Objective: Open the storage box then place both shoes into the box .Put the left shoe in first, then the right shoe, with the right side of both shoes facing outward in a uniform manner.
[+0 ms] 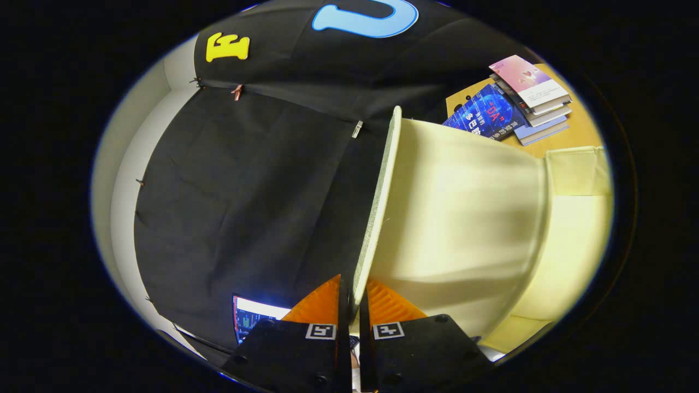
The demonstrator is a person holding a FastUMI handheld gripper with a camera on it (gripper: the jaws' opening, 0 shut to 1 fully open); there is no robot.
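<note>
Cream box lid (458, 202) clamped edgewise in the tool (354, 297), books (519, 101) beyond on the table (581, 131).

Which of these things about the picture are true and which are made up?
1. The tool pinches the edge of the pale yellow lid. True.
2. The lid lies flat and shut. False: it is lifted, tilted up.
3. Books are stacked on a wooden table beyond the lid. True.
4. A shoe hangs from the fingers. False: they hold the lid's edge.
</note>
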